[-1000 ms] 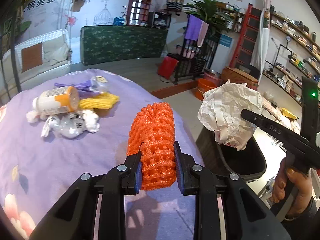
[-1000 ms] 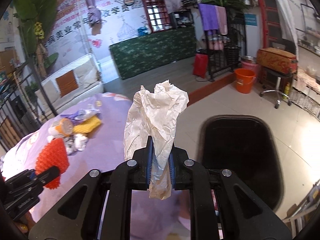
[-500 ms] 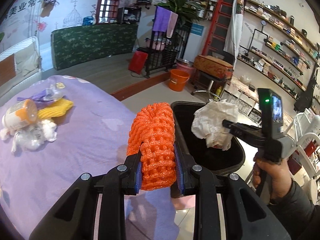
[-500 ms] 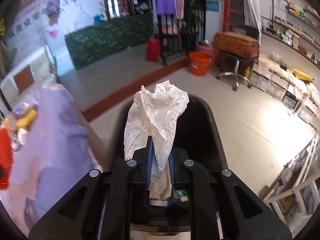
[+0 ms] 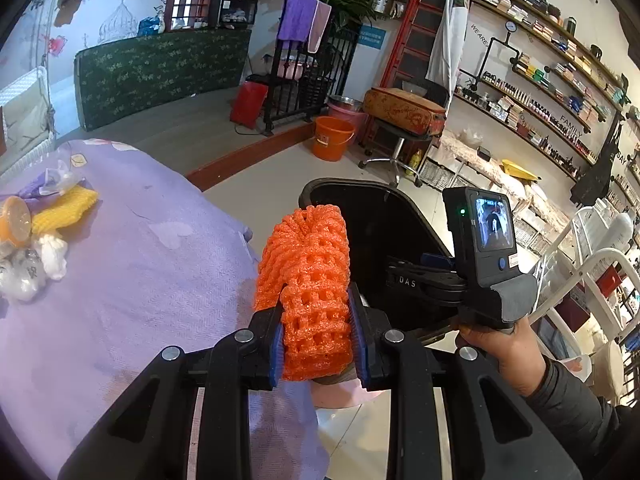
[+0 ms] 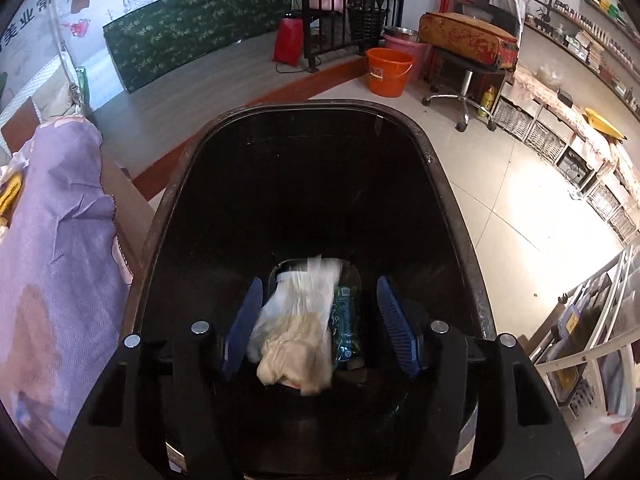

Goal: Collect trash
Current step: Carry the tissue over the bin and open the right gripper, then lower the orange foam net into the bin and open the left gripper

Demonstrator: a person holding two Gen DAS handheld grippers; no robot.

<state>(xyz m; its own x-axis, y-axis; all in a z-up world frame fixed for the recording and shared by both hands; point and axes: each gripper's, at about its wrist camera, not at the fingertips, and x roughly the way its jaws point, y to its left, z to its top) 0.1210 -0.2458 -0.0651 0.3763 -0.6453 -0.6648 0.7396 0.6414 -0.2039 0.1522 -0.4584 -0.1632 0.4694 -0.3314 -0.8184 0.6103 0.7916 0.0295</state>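
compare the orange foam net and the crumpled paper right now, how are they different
The orange foam net is clamped between the shut left gripper pads near the bin; the crumpled paper lies loose inside the black bin, blurred, between the right gripper jaws, which have just opened. The net is bright orange mesh; the paper is off-white and wrinkled. Both are soft, light trash.

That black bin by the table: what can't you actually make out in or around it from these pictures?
- Crumpled paper, right wrist view: motion-blurred, so whether it has landed is unclear.
- Green packet, right wrist view: print too small to read.
- Black bin, left wrist view: the orange foam net and right gripper hide its inside.
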